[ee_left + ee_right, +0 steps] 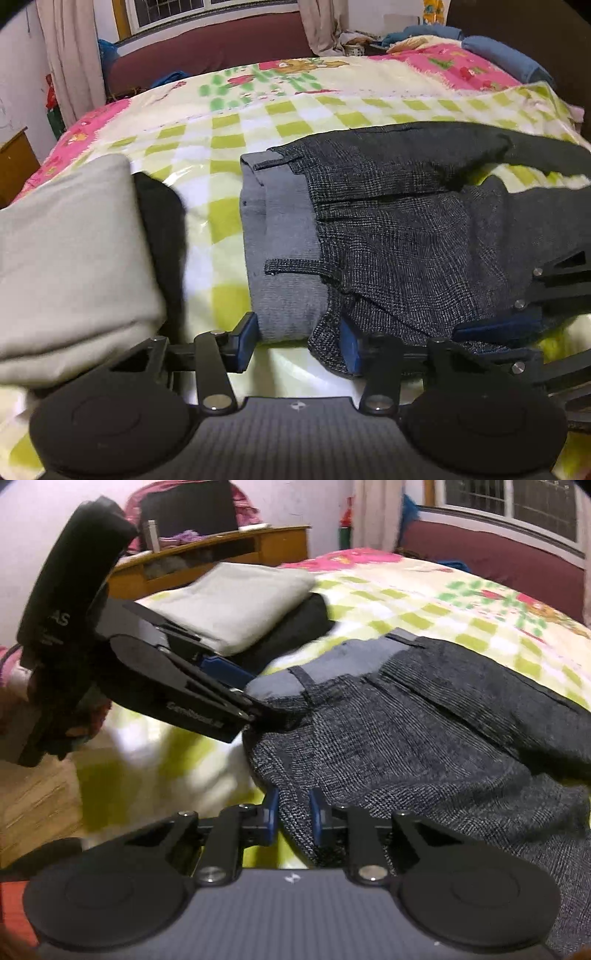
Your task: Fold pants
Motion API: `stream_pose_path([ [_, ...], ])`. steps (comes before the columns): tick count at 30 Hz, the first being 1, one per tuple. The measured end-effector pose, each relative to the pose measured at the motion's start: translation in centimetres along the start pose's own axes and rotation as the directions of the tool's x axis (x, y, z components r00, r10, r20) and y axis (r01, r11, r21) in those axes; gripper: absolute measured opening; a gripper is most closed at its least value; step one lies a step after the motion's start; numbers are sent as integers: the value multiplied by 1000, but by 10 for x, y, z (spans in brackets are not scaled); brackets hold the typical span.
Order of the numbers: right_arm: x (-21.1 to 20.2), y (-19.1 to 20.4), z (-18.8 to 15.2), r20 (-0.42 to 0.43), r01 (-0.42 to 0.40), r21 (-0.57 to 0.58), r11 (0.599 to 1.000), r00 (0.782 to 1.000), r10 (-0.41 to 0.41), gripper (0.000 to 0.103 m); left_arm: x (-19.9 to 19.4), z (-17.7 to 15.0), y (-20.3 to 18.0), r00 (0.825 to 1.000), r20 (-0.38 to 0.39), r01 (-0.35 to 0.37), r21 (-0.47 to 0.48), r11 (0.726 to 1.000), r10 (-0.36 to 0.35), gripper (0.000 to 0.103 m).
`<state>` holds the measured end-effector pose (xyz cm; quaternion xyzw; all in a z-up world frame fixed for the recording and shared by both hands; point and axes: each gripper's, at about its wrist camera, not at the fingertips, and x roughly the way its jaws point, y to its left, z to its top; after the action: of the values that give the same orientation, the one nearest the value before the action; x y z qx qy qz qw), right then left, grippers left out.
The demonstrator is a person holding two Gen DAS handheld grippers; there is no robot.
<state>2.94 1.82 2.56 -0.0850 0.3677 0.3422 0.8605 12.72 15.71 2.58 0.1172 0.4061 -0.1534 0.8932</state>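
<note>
Closest to each camera, the near edge of the grey pants (399,236) sits between the jaws. The left gripper (297,343) stands fairly wide around the lighter waistband (280,258) corner, pads at its edges; whether they press I cannot tell. The right gripper (291,818), further along that edge and narrow, pinches a fold of cloth. Beyond, the pants stretch sideways across the checked bed (229,122), waistband toward a folded beige cloth (70,251), so any fold would likely carry this edge away toward the far side.
</note>
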Motion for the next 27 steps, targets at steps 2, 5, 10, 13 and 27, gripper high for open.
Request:
stream_pose_path([
  [2, 0, 16, -3, -5, -31, -18, 999, 1000, 31, 19, -13, -13, 4, 1000, -13, -18, -10, 1000, 18, 59],
  [5, 4, 34, -6, -21, -66, -40, 997, 998, 65, 25, -28, -31, 11, 999, -22, -51, -43, 998, 50, 61],
  [10, -20, 27, -6, 36, -60, 61, 996, 998, 58, 29, -44, -40, 8, 995, 7, -99, -69, 993, 99, 65],
  [13, -53, 3, -15, 78, 11, 132, 991, 997, -21, 32, -52, -35, 0, 990, 25, -139, -45, 989, 140, 65],
  [27, -245, -226, -171, -161, 629, 622, 467, 686, -710, 40, -14, 24, -148, 991, 81, 94, 160, 983, -108, 65],
])
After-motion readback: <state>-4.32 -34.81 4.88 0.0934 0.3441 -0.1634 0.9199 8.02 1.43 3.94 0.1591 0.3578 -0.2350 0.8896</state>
